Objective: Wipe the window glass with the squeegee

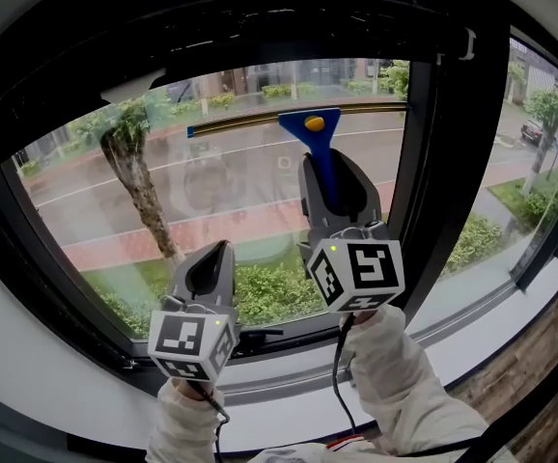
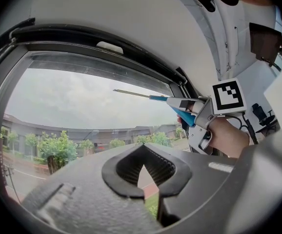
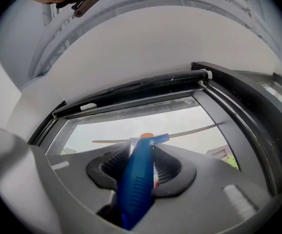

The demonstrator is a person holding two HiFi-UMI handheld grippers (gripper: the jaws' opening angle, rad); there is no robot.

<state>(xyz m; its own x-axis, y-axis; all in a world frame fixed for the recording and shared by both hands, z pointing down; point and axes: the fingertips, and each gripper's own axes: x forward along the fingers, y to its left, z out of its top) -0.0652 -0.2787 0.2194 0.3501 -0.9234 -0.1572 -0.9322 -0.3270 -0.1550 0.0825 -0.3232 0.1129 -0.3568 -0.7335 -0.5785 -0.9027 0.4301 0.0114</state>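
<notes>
The squeegee (image 1: 316, 135) is up against the window glass (image 1: 231, 196). Its long blade runs level across the upper part of the pane, its blue handle hangs straight down from the blade's middle, and an orange button sits where the two join. Whether the blade's edge actually presses the glass cannot be told. The right gripper (image 1: 333, 170) is in front of the pane's middle with its jaws clamped on the handle from both sides. The right gripper view shows the blue handle (image 3: 138, 182) wedged between the two ribbed pads (image 3: 168, 167), with the blade spreading out beyond them. The left gripper (image 1: 211, 258) hangs lower, before the pane's bottom left part and apart from the squeegee. In its own view its jaws (image 2: 143, 161) are drawn together with only a thin slit between them and nothing held there. Through the glass show a tree trunk (image 1: 142, 199), a wet road and a green hedge (image 1: 265, 292). The black window frame (image 1: 424, 152) borders the pane at its right.
</notes>
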